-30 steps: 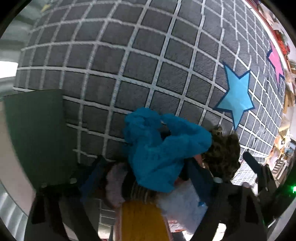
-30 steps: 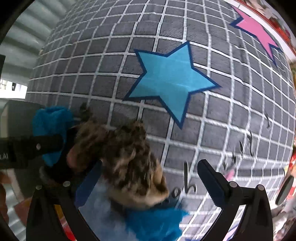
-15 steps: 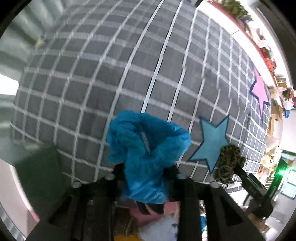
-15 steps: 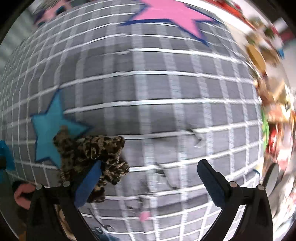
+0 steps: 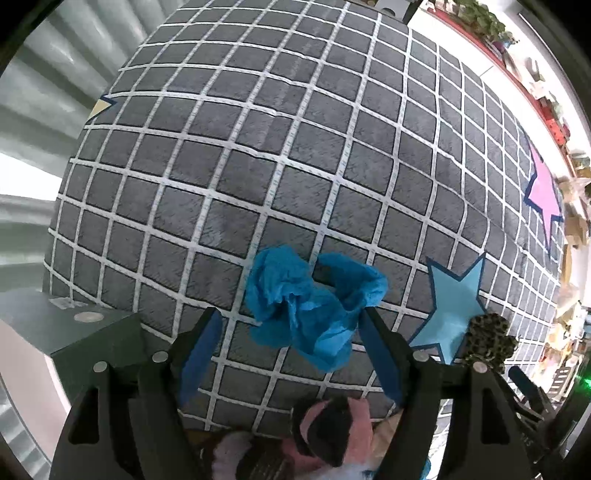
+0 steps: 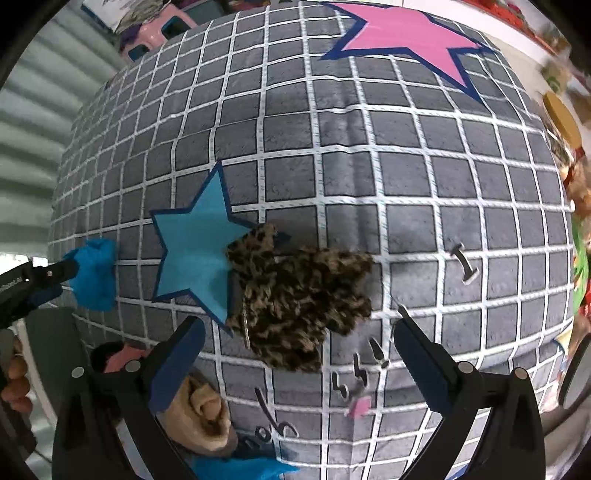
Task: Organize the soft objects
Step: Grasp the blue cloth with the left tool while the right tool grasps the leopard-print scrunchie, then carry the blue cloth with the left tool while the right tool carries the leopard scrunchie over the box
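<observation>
A crumpled blue cloth (image 5: 314, 299) lies on the grey grid mat (image 5: 258, 147), just ahead of my open left gripper (image 5: 288, 325); its near end sits between the fingers. It also shows in the right wrist view (image 6: 94, 273). A leopard-print furry item (image 6: 295, 295) lies on the mat at the edge of a blue star (image 6: 195, 254), just ahead of my open right gripper (image 6: 295, 332). It also shows in the left wrist view (image 5: 487, 338). Neither gripper grips anything.
A pile of soft items lies below the left gripper: pink and black (image 5: 332, 428). A tan cloth (image 6: 203, 417) and a blue one (image 6: 236, 467) lie below the right gripper. A pink star (image 6: 402, 33) is far. A dark box (image 5: 74, 328) stands left.
Both grippers lifted the items out of the pile onto the mat. The left gripper opened and let go of the blue cloth. The leopard item now lies free ahead of the right gripper.
</observation>
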### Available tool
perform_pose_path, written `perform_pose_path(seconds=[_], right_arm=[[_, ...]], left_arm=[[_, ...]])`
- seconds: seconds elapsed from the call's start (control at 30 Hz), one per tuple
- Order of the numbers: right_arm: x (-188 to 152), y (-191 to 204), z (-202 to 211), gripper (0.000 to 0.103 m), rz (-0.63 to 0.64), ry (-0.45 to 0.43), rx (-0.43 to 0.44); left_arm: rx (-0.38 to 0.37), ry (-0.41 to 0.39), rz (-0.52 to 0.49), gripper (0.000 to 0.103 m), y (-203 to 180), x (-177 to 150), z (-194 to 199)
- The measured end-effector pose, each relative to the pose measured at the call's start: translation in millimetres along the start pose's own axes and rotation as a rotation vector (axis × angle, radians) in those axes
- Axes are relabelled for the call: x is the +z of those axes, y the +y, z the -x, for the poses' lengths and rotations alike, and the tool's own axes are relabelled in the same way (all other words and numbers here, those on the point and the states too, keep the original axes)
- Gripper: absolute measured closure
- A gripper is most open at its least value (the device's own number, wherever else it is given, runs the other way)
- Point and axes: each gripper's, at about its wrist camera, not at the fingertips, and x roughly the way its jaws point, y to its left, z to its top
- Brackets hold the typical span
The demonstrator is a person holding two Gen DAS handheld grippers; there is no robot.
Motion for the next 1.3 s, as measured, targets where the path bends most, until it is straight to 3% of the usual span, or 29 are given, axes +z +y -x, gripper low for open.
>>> perform_pose_path(seconds=[0.27, 0.37, 0.53, 0.6, 0.67, 0.7, 0.73, 0.8, 0.9, 1.1, 1.3], right_arm=[[28.8, 44.4, -64.6, 0.000, 0.055, 0.072, -0.086], [32.0, 59.1, -71.5, 0.000, 0.095, 0.069, -0.144], [37.3, 76.7, -81.7, 0.000, 0.101, 0.058, -0.142], [37.6, 70.8, -82.4, 0.000, 0.135, 0.067, -0.143], [23.6, 52.3, -67.2, 0.001, 0.149, 0.071, -0.143], [13.2, 53.9, -64.8, 0.008, 0.146, 0.058, -0.145], [8.5, 54.8, -61.8, 0.014, 0.145, 0.039, -0.141], [-0.7, 47.9, -47.3, 0.036, 0.157, 0.014, -0.119], [-5.1, 48.0, -39.5, 0.050, 0.161, 0.011, -0.077], [-12.9, 45.9, -8.2, 0.054, 0.144, -0.026, -0.015], [-21.1, 38.9, 21.6, 0.054, 0.100, -0.046, 0.024]], left_arm=[[0.089, 0.030, -0.048, 0.024, -34.2, -11.3, -51.6], [0.106, 0.025, -0.061, 0.023, -41.2, -15.6, -62.9], [0.135, -0.012, -0.090, 0.024, -72.3, -12.9, -74.6], [0.147, -0.023, -0.105, 0.035, -80.4, -11.3, -74.5], [0.128, -0.032, -0.123, 0.076, -89.6, -9.7, -74.9], [0.132, -0.030, -0.137, 0.084, -93.3, -7.1, -72.6], [0.136, -0.031, -0.147, 0.086, -94.0, -6.0, -68.9], [0.134, -0.040, -0.155, 0.089, -113.5, 1.9, -68.5], [0.117, -0.027, -0.193, 0.090, -121.9, -1.4, -50.9], [0.120, -0.102, -0.268, 0.089, -145.9, -16.1, -4.4], [0.085, -0.132, -0.272, 0.090, -164.1, -32.8, 34.2]])
